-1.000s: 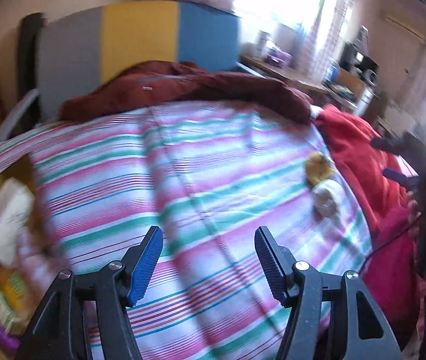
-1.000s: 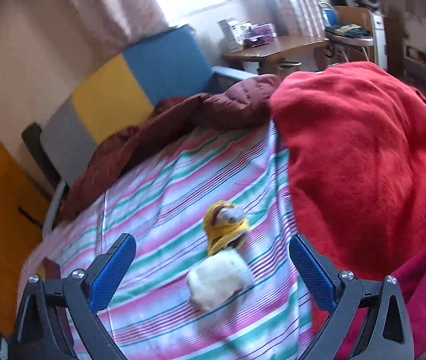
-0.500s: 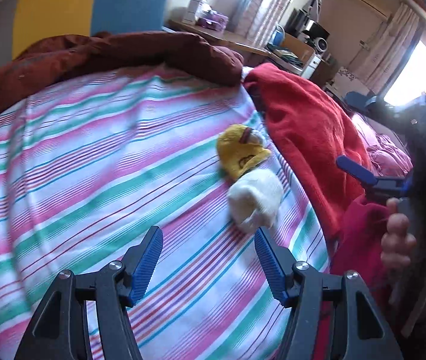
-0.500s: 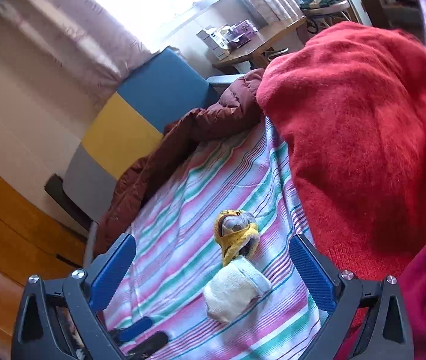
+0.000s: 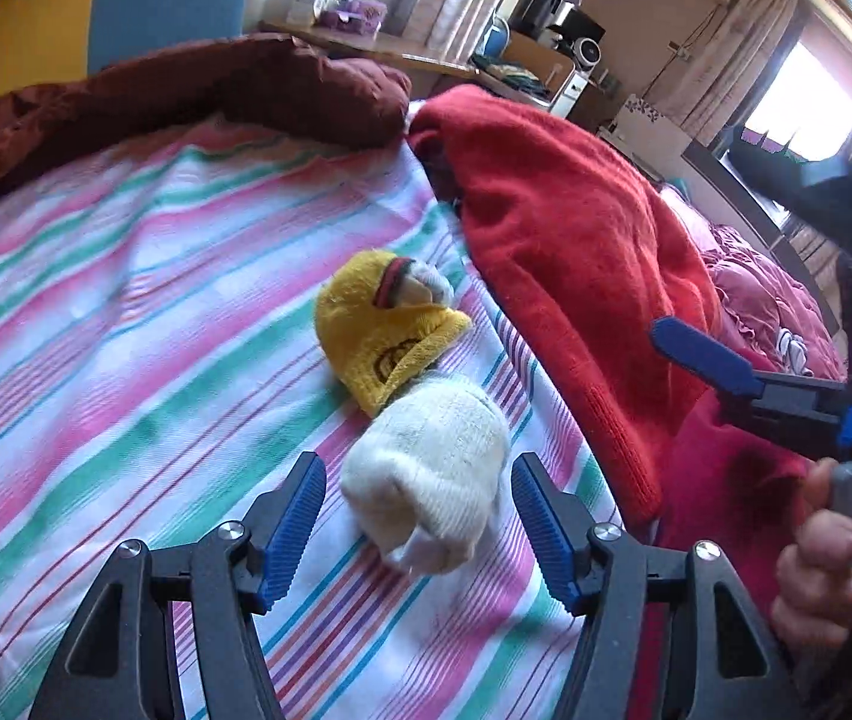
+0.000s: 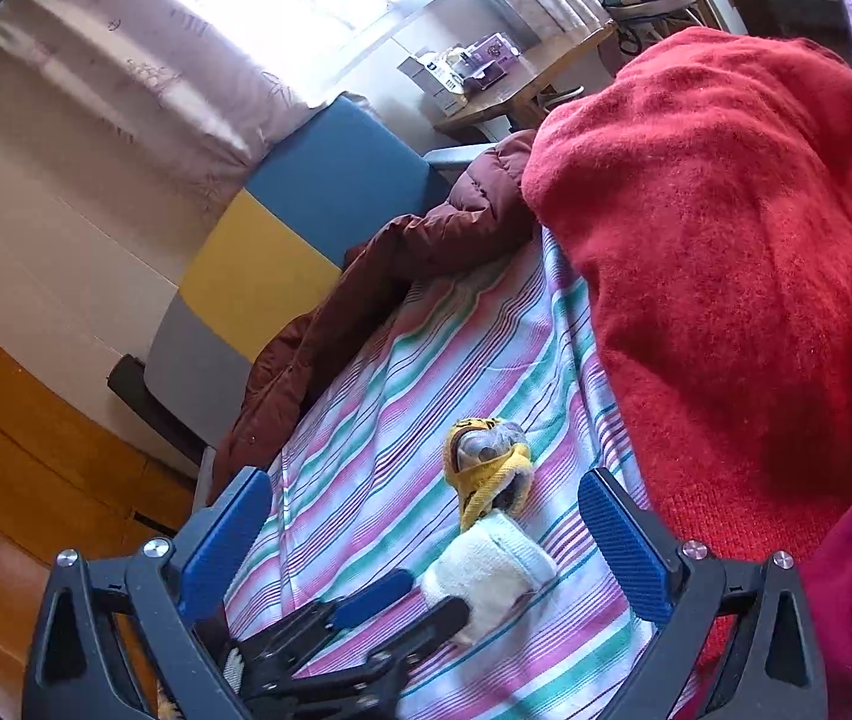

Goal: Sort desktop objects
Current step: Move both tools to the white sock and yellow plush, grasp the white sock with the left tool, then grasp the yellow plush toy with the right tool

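Note:
A white rolled sock [image 5: 426, 474] lies on the striped sheet [image 5: 126, 312], and a yellow rolled sock [image 5: 384, 336] touches its far end. My left gripper [image 5: 414, 480] straddles the white sock; its jaws are opening and a thin gap shows at each blue pad. From the right wrist view, the left gripper [image 6: 420, 603] reaches the white sock [image 6: 486, 564] from below, with the yellow sock [image 6: 486, 474] beyond. My right gripper [image 6: 423, 492] hangs wide open above the sheet, nothing between its jaws. One of its blue fingers [image 5: 702, 354] shows at the right.
A red blanket [image 5: 576, 276] is heaped just right of the socks, with pink bedding [image 5: 756, 294] behind it. A maroon quilted jacket [image 5: 216, 90] lies along the grey, yellow and blue headboard [image 6: 282, 240]. A cluttered desk [image 6: 510, 90] stands beyond. A hand [image 5: 816, 570] grips the right tool.
My left gripper swung right across the striped sheet and dropped until it straddles the white sock. The right gripper rolled and tipped slightly, then held still.

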`<state>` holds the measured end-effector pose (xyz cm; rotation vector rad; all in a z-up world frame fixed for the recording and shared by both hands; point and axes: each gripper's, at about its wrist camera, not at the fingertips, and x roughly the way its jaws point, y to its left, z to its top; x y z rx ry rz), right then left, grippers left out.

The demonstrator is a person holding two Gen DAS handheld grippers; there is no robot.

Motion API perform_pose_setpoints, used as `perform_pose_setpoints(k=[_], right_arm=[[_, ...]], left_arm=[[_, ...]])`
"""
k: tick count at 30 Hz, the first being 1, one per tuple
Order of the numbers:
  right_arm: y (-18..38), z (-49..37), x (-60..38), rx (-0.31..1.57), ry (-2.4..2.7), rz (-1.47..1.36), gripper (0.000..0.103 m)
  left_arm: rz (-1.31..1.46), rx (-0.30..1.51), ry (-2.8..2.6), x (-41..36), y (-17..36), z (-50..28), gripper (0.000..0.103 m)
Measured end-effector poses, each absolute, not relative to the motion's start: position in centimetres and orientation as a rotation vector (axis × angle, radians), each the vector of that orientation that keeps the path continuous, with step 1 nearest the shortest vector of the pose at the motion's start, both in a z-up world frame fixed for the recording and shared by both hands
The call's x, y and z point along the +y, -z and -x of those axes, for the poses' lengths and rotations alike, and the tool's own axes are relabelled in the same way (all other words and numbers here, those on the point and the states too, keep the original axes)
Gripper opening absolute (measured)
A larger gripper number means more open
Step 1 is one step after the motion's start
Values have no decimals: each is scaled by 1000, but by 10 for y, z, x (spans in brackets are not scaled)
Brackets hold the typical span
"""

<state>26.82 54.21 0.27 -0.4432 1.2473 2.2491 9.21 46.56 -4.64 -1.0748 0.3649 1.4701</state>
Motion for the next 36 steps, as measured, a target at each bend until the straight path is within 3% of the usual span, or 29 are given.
perform_pose_setpoints(k=[7, 11, 16, 26, 33, 35, 36], right_arm=[[-2, -268, 542, 1245, -2247, 455, 103], [-1, -267, 543, 1246, -2238, 462, 103], [-1, -267, 543, 1242, -2225, 470, 103], [7, -251, 546, 1244, -2184, 609, 103], [10, -192, 558, 1096, -2174, 827, 103], [16, -175, 564, 1038, -2159, 883, 99], [23, -164, 567, 970, -2140, 936, 90]], left_arm=[[1112, 388, -1440, 486, 64, -95, 65], [1089, 369, -1442, 483, 64, -97, 57], [1074, 359, -1463, 469, 62, -99, 56], [1102, 350, -1678, 377, 50, -79, 56], [1144, 277, -1819, 312, 52, -50, 56], [1136, 269, -1832, 306, 53, -48, 56], [1132, 268, -1833, 308, 53, -49, 56]])
